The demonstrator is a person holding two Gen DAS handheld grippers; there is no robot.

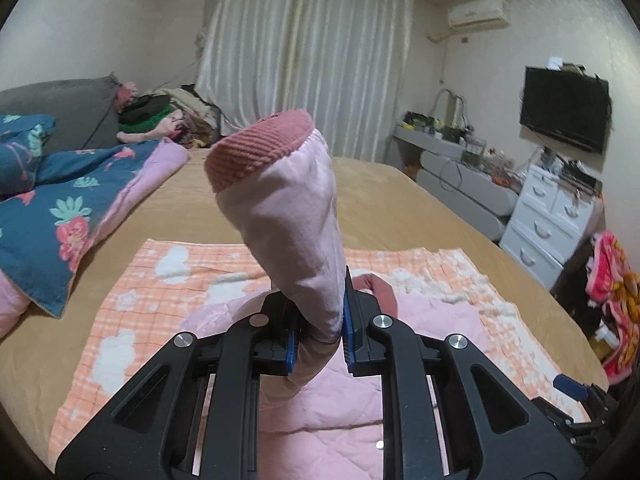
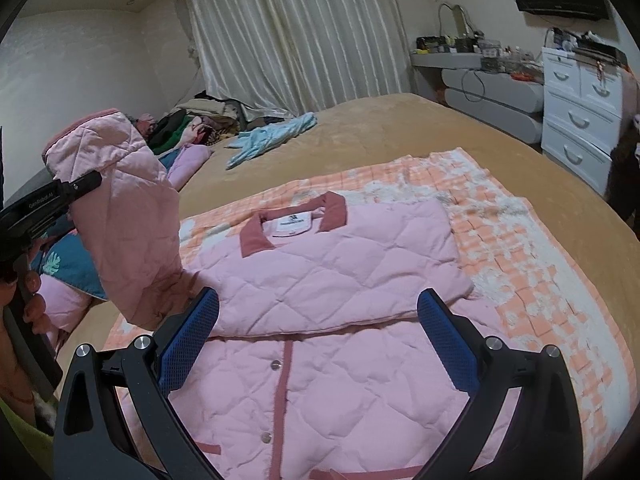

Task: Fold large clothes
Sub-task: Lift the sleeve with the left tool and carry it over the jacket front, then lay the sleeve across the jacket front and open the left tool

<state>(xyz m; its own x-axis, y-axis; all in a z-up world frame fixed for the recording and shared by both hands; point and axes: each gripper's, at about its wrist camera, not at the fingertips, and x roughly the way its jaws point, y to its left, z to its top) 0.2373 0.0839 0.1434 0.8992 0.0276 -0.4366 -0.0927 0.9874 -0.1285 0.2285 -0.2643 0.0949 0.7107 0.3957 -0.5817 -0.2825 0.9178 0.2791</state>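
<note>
We found one pink quilted jacket [image 2: 340, 264] lying front-up on an orange checked blanket [image 2: 532, 248], which was spread on the tan bed [image 2: 400, 128]. One sleeve of the jacket was already folded across its chest, below the collar. The other sleeve [image 1: 292, 216] we held raised off the jacket's left side, its ribbed cuff pointing up.

We judged the jacket soft, light and padded: it should bend easily but spring back a little, so creases would need pressing flat. The quilted shell looked fairly smooth, so a grip near a cuff, hem or seam seemed safest.

Our left gripper [image 1: 320, 336] had its fingers closed tight on the raised sleeve, a little way below the cuff. Our right gripper [image 2: 320, 344] hovered above the jacket's snap-buttoned front, fingers spread wide and holding nothing.

Beyond the jacket, toward the curtain [image 2: 288, 32], we counted one pale blue garment [image 2: 272, 136] on the bed and one heap of mixed clothes [image 2: 200, 120]. Left of the jacket lay one flowered quilt [image 1: 60, 200].
</note>
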